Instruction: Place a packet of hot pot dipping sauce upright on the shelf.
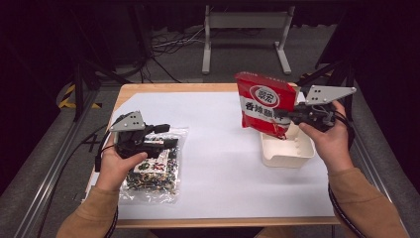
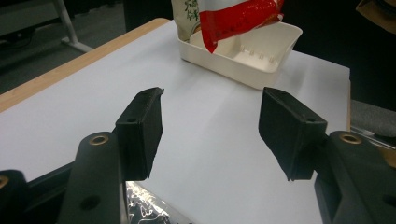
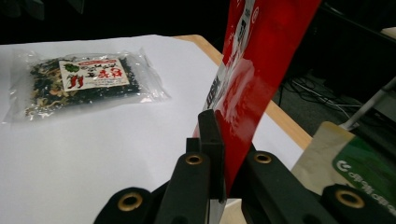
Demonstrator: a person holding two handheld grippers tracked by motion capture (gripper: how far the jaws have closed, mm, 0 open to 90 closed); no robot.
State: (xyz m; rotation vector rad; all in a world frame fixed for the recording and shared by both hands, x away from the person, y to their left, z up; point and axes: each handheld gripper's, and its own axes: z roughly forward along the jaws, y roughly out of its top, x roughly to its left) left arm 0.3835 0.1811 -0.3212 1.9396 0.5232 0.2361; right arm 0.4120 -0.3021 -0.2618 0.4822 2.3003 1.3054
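- Lifting the red snack bag [image 1: 263,103] clear of the white tray [image 1: 287,148] appears to be the step in hand; the bag hangs upright above the tray's far left corner, at the right of the surface [image 1: 223,163].
- Keep the right hand-held gripper [image 1: 286,115] clamped on the bag's right edge; its jaws are pressed together on the film. Raise the bag straight until its lower corner clears the tray rim, since the corner looks close to the wall.
- Note the clear packet of dried mix [image 1: 153,171] lying flat at the near left, well apart from the tray.
- The left hand-held gripper [image 1: 166,135] hovers over that packet with its jaws apart and nothing between them.
- Route any set-down across the bare middle; a beige-and-green pack [image 3: 355,163] sits by the tray.
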